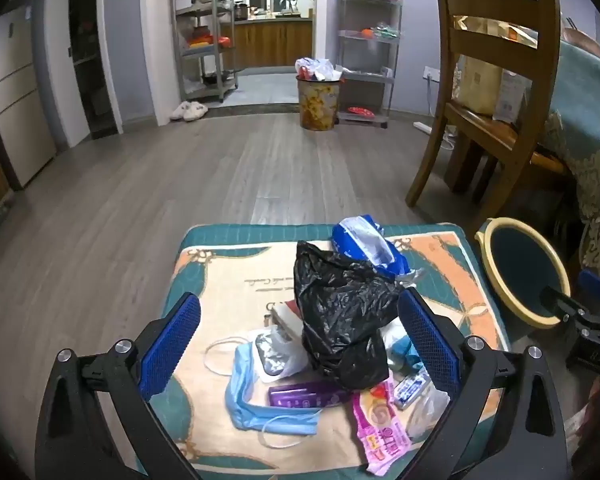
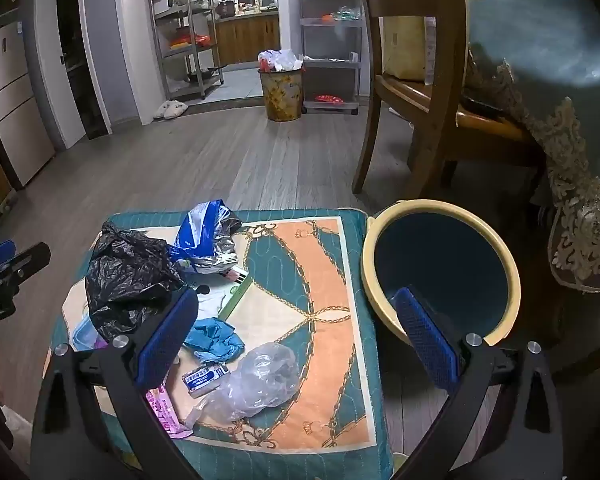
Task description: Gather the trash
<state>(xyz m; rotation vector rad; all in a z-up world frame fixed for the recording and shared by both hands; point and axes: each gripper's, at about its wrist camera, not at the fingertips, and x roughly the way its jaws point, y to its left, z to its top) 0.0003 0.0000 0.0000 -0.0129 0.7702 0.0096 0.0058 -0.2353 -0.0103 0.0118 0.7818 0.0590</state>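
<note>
Trash lies on a patterned cushion (image 1: pixel 220 256) (image 2: pixel 320 248): a crumpled black plastic bag (image 1: pixel 340 308) (image 2: pixel 128 276), a blue foil packet (image 1: pixel 364 244) (image 2: pixel 204 236), a blue face mask (image 1: pixel 248 396), a purple wrapper (image 1: pixel 300 394), a pink wrapper (image 1: pixel 380 428) (image 2: pixel 164 412), a clear plastic bag (image 2: pixel 260 380), a blue glove (image 2: pixel 214 338) and a small white packet (image 2: pixel 204 376). My left gripper (image 1: pixel 300 336) is open, its fingers either side of the black bag. My right gripper (image 2: pixel 296 332) is open and empty above the cushion's right part, beside a yellow-rimmed bin (image 2: pixel 440 272) (image 1: pixel 524 272).
A wooden chair (image 1: pixel 488 92) (image 2: pixel 420 92) and a table with a teal cloth (image 2: pixel 548 60) stand at the right. A full floral waste bin (image 1: pixel 318 96) (image 2: pixel 281 88), metal shelves (image 1: pixel 204 32) and slippers (image 1: pixel 189 111) stand at the far side of the wooden floor.
</note>
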